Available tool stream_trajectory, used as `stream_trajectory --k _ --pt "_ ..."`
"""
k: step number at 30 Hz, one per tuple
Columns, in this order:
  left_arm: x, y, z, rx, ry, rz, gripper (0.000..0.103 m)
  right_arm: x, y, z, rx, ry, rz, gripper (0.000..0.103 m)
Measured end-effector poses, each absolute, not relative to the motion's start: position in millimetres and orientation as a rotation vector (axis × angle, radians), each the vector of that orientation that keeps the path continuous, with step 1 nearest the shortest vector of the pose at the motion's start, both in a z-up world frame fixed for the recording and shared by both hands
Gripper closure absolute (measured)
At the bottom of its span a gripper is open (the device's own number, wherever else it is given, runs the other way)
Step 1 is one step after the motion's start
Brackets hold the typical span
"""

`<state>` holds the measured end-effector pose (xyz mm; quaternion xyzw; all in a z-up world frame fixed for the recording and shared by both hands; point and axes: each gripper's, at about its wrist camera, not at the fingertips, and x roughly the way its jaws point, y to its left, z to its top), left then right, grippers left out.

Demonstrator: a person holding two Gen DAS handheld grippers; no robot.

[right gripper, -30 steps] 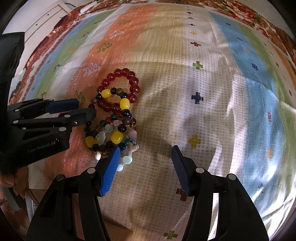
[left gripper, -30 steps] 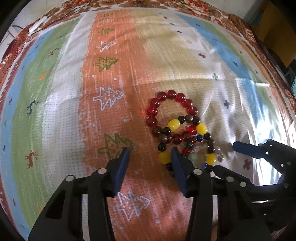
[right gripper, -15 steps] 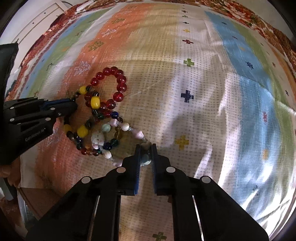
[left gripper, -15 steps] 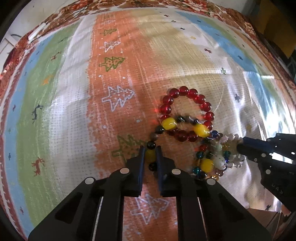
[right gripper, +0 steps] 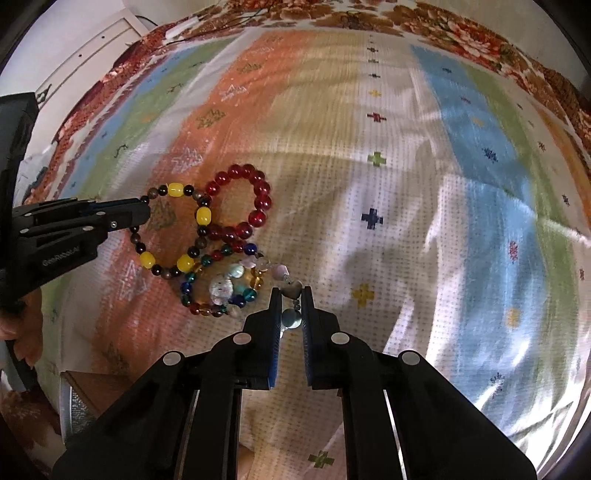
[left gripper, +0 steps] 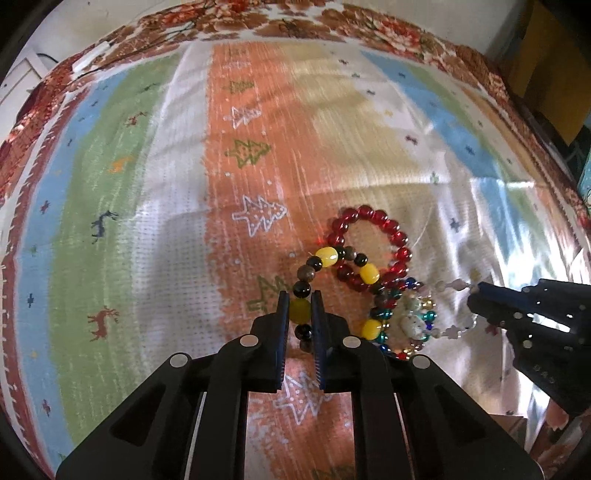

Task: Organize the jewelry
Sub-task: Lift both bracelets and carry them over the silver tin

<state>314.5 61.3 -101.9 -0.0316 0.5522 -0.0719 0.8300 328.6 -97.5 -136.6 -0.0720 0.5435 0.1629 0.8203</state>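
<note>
Several beaded bracelets lie tangled on a striped cloth. My left gripper (left gripper: pixel 299 299) is shut on the yellow-and-dark bead bracelet (left gripper: pixel 327 256), pinching a yellow bead; it also shows in the right wrist view (right gripper: pixel 173 190). My right gripper (right gripper: pixel 291 295) is shut on the pale pastel bead bracelet (right gripper: pixel 258 264), at a heart-shaped bead; that bracelet shows in the left wrist view (left gripper: pixel 456 285). A red bead bracelet (left gripper: pixel 373 216) (right gripper: pixel 255 184) lies flat behind them. A multicolour glass bead bracelet (right gripper: pixel 221 291) (left gripper: pixel 410 321) lies between the grippers, overlapping the others.
The striped cloth (left gripper: pixel 147 184) with tree and reindeer prints covers the table, with a floral border (left gripper: pixel 332 26) at the far edge. The table's near edge and a brown box (right gripper: pixel 99 387) show at the lower left of the right wrist view.
Both grippers closed, the left on the yellow-and-dark bracelet and the right on the pale one. They have since pulled apart, spreading the pile.
</note>
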Motion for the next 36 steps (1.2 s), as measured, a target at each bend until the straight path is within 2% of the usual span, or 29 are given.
stream_trajectory --k 16,36 --pt "295.0 60.9 -78.8 -0.083 1.120 -0.137 0.092 311.1 -90.2 -111.0 -0.181 1.088 0.339 0.092" --pt "254.8 56.0 -20.5 -0.116 0.989 -0.158 0.092 265.0 -82.4 -64.1 -0.209 0.944 0.405 0.092"
